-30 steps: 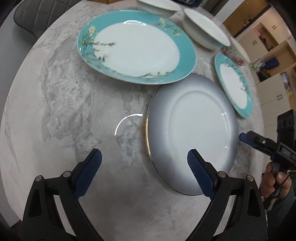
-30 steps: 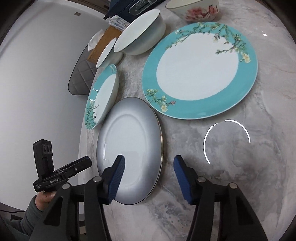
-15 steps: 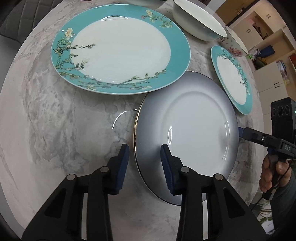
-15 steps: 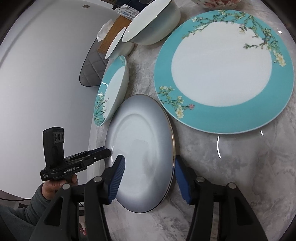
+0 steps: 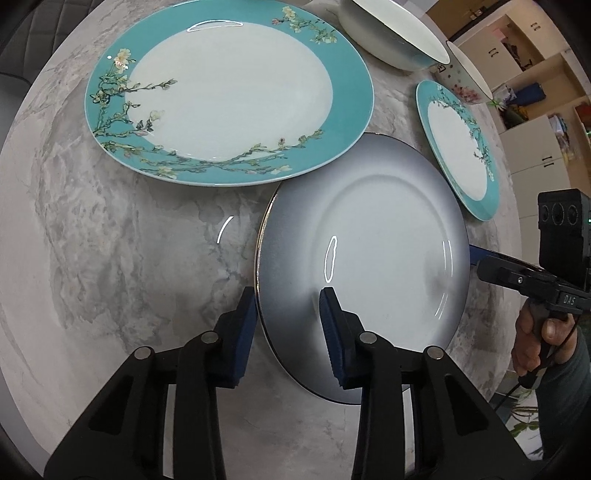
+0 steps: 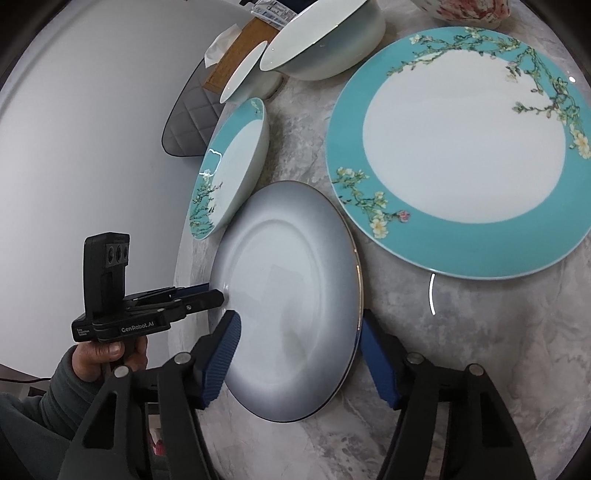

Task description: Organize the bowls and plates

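My left gripper [image 5: 288, 314] is closed on the near rim of the grey plate [image 5: 369, 258], one pad under the edge and one on top. My right gripper [image 6: 299, 354] straddles the opposite rim of the same plate, its pads set wider than the edge; I cannot tell if they touch it. The grey plate lies on the marble table [image 5: 110, 258]. The big teal plate [image 5: 229, 92] overlaps its far edge, and the small teal plate [image 5: 458, 147] sits just beside it. Behind them stand a white bowl [image 6: 325, 40], a smaller bowl [image 6: 247, 74] and a floral bowl [image 6: 465, 11].
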`<state>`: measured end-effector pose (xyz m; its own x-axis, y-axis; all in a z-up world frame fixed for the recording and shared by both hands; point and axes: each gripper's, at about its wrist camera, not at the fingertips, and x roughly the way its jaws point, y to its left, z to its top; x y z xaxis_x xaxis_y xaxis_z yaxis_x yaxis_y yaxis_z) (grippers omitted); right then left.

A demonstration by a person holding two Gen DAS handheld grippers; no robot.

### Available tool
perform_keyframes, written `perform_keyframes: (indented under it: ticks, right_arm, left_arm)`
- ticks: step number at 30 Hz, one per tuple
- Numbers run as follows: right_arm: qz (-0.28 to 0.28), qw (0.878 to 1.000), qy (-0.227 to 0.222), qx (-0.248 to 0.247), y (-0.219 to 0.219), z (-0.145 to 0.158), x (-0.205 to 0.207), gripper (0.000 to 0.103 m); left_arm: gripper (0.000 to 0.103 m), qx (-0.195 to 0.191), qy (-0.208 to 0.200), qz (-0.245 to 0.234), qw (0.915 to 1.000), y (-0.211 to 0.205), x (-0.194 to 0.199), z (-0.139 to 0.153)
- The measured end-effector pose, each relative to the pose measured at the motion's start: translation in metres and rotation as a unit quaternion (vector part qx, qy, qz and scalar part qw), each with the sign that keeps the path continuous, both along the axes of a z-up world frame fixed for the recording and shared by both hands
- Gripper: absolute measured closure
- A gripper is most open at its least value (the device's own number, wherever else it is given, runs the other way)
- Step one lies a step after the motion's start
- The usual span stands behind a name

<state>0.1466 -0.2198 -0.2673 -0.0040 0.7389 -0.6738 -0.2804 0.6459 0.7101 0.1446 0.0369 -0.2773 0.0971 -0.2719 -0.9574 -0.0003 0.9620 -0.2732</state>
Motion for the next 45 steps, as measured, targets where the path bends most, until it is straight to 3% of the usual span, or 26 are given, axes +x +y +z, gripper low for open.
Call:
perform_keyframes:
  ticks: [2, 3, 4, 17, 23, 45]
  right_arm:
    - [0.000, 1.000, -0.001, -0.014, -0.004, -0.002, 0.002, 0.062]
    - [-0.003, 1.000, 0.000, -0.024, -0.007, -0.004, 0.002, 0.079]
    - [-0.006, 0.999, 0.005, -0.034, -0.012, -0.007, 0.003, 0.088]
    - [-0.014, 0.998, 0.034, -0.049, -0.017, -0.010, 0.006, 0.088]
    - [-0.025, 0.998, 0.041, -0.039, -0.022, -0.011, 0.004, 0.089]
    - [-0.018, 0.999, 0.029, -0.030, -0.024, -0.011, 0.000, 0.089]
  left_arm:
    - [0.076, -0.005, 0.000, 0.005, 1.0000, 0.004, -0.002, 0.000]
    - [0.077, -0.012, 0.002, 0.011, 0.9999, 0.009, -0.003, 0.000]
    - [0.078, -0.018, 0.003, 0.015, 0.9997, 0.012, -0.003, 0.000]
    - [0.084, -0.062, 0.015, 0.061, 0.9961, 0.035, -0.007, -0.003]
    - [0.087, -0.102, 0.035, 0.102, 0.9890, 0.045, -0.010, -0.009]
    - [0.090, -0.110, 0.013, 0.069, 0.9914, 0.041, -0.018, 0.004]
